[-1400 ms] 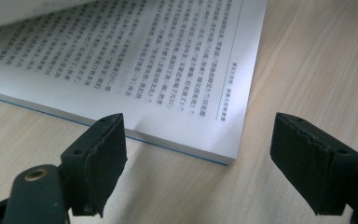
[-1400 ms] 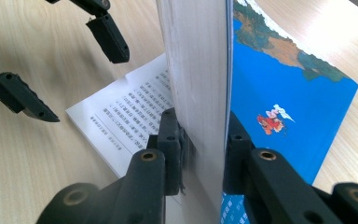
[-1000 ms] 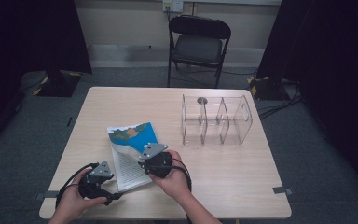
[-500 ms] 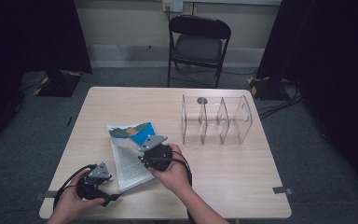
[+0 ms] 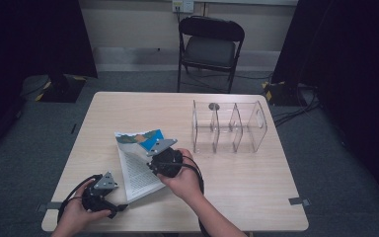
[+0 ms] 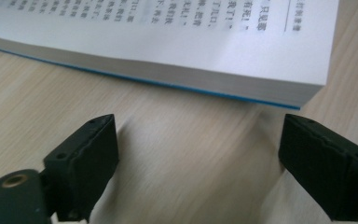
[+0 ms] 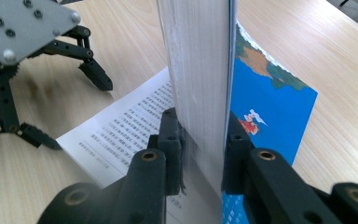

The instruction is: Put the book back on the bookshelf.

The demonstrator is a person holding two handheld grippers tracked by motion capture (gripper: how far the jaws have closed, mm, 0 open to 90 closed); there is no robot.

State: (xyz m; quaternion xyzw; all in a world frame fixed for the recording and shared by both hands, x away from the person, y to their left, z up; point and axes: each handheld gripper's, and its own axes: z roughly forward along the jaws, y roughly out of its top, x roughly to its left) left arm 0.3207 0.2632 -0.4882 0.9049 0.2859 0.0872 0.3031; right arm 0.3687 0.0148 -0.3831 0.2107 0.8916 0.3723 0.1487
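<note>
The right gripper (image 7: pixel 200 140) clamps a thick sheaf of pages of the open blue-covered paperback book (image 5: pixel 135 163). The left gripper (image 6: pixel 198 154), jaws just opened wide and empty, sits beside the book's corner on the pale wooden table (image 5: pixel 246 182).

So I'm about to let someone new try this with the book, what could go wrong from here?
The right gripper pinches a thick stack of pages of the open book, with the blue cover beside it; lifting further could crease or tear pages, or the stack might slip out. The left gripper stands open just off the book's corner, its jaws having just been opening, with nothing between them; nothing pins the lower half, so the book may drag across the table.
</note>
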